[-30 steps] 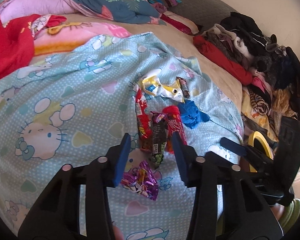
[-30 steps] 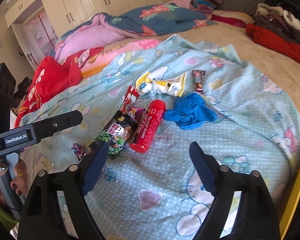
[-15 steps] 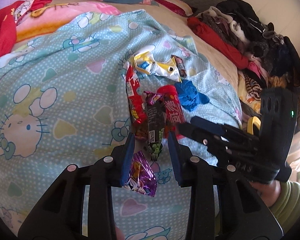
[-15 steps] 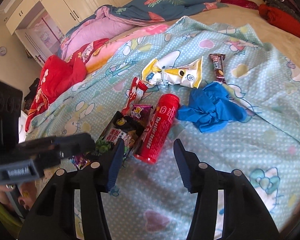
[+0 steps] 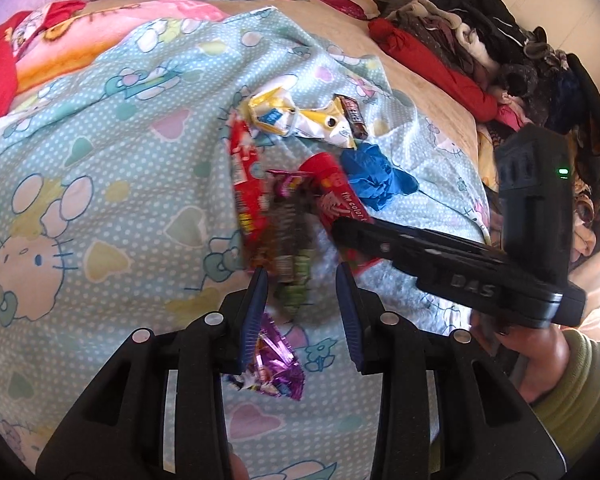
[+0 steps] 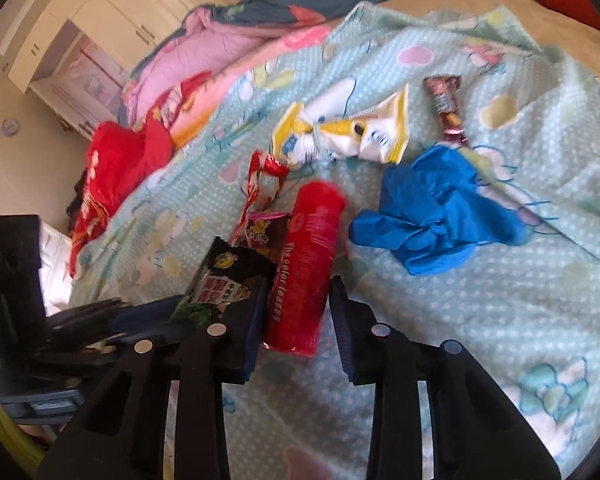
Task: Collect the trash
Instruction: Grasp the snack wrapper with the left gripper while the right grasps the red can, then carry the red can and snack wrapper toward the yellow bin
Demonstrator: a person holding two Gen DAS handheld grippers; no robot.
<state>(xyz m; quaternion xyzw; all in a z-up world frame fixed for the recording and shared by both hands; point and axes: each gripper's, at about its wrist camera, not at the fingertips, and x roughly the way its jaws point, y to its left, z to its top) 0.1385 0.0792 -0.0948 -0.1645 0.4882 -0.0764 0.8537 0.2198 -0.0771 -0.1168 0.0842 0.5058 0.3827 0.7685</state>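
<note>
Your left gripper (image 5: 300,276) stands partly open, its jaws on either side of the near end of the dark snack packet (image 5: 290,236), which is blurred here, so you cannot tell whether the pads touch it. Just below the left finger (image 5: 254,312) lies a purple foil wrapper (image 5: 276,364) on the Hello Kitty bedsheet (image 5: 100,168). Your right gripper (image 6: 298,300) is also partly open, with the near end of the red tube (image 6: 306,264) between its jaws; a gap shows on both sides, so it has not closed on the tube. In the left wrist view the right gripper reaches in from the right edge of the bed, its tips at the tube. The dark snack packet (image 6: 230,280) lies just beside the tube on its left, with a small magenta packet (image 6: 266,232) and a red wrapper (image 6: 260,178) beyond it. Farther up the sheet a crumpled yellow-and-white bag (image 6: 340,136) lies beside a brown candy bar wrapper (image 6: 446,108), and a bunched blue glove (image 6: 432,216) rests to the right of the tube, close but apart from it. Piled clothes (image 5: 500,52) line the right edge of the bed.
</note>
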